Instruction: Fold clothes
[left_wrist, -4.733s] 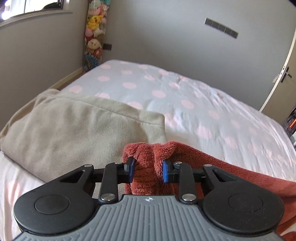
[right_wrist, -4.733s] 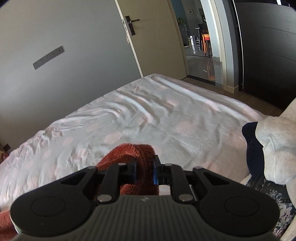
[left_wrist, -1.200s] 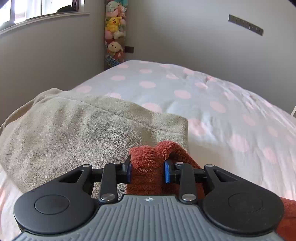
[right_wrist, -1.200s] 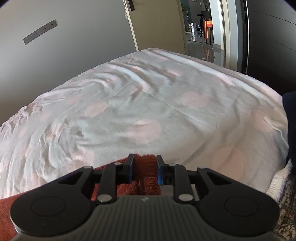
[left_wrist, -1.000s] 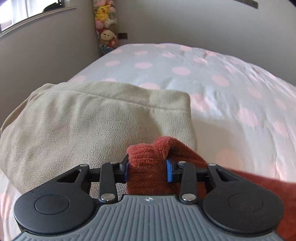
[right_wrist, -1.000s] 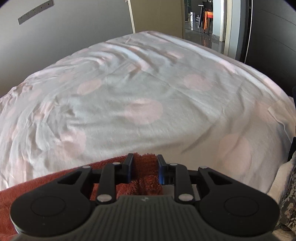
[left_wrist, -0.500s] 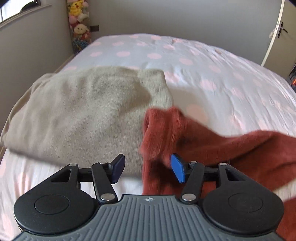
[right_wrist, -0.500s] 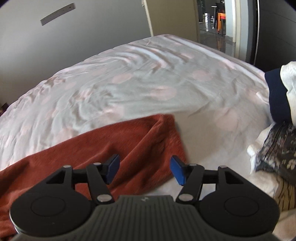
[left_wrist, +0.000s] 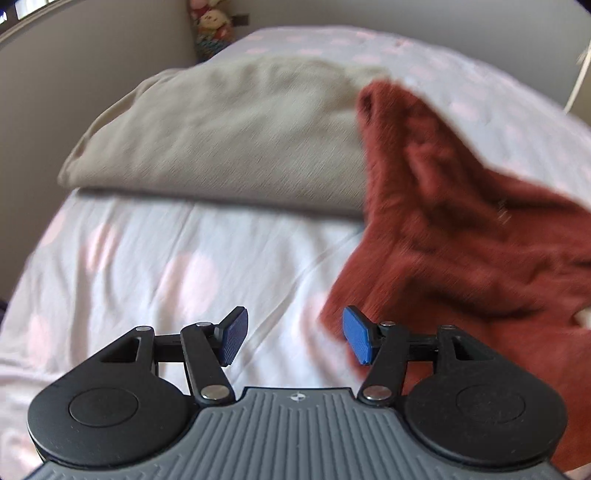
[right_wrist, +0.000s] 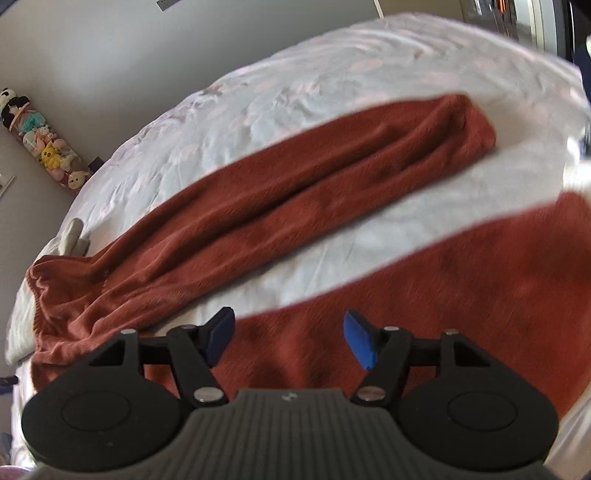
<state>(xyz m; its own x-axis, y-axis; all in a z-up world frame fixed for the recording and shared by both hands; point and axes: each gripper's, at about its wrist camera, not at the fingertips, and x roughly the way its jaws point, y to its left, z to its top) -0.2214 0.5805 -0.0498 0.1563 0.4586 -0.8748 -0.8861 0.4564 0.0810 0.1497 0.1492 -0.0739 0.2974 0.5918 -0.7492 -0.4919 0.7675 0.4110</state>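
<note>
Rust-red fleece trousers (right_wrist: 303, 206) lie spread on the spotted bed sheet (right_wrist: 295, 96). One leg runs slantwise across the bed, the other lies under my right gripper (right_wrist: 288, 339). The waistband is bunched at the left. The right gripper's jaws are opening, with nothing pressed between the blue pads. In the left wrist view the waist end of the trousers (left_wrist: 461, 221) lies crumpled to the right. My left gripper (left_wrist: 293, 338) hangs open over bare sheet (left_wrist: 166, 266), its right pad close to the cloth's edge.
A folded beige fleece garment (left_wrist: 229, 136) lies beyond the left gripper, touching the trousers' top corner. A column of plush toys (right_wrist: 48, 147) stands in the room's corner by the grey wall. Dark clothing (right_wrist: 583, 55) shows at the right edge.
Both grippers were shut on the red trousers; both have let go, opened and pulled back. The trousers now lie on the bed, and both views tilt further down.
</note>
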